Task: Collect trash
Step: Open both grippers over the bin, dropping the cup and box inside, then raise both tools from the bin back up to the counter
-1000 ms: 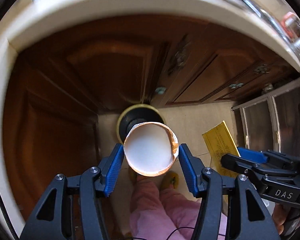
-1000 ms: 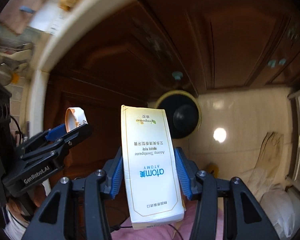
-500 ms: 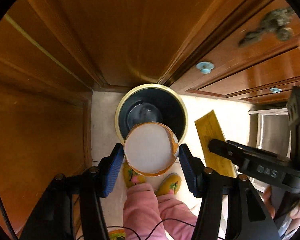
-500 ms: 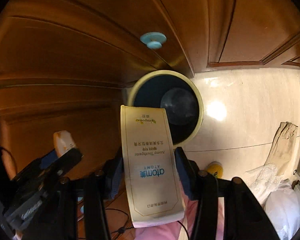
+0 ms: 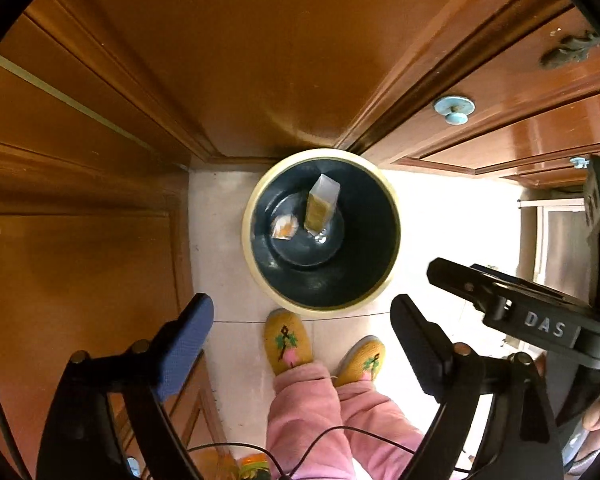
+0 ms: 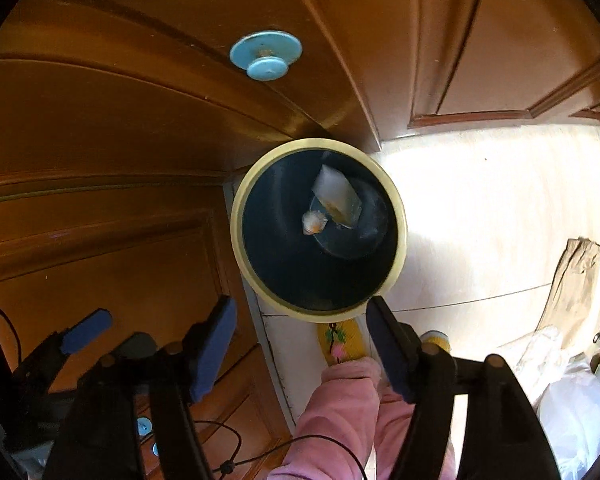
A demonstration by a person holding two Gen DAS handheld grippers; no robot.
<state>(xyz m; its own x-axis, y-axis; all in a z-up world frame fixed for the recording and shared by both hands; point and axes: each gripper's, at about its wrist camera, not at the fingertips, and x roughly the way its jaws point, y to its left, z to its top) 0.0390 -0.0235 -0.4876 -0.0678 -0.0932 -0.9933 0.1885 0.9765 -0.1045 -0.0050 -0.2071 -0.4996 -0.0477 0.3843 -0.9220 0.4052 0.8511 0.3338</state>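
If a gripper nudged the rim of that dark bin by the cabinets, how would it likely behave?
The bin would probably slide or tip easily: it looks like thin plastic and holds only a box and a small cup, so little weighs it down. Its round base on the smooth tile floor suggests little friction.

"DAS" in grey letters on the right tool's (image 5: 414, 288) black body.
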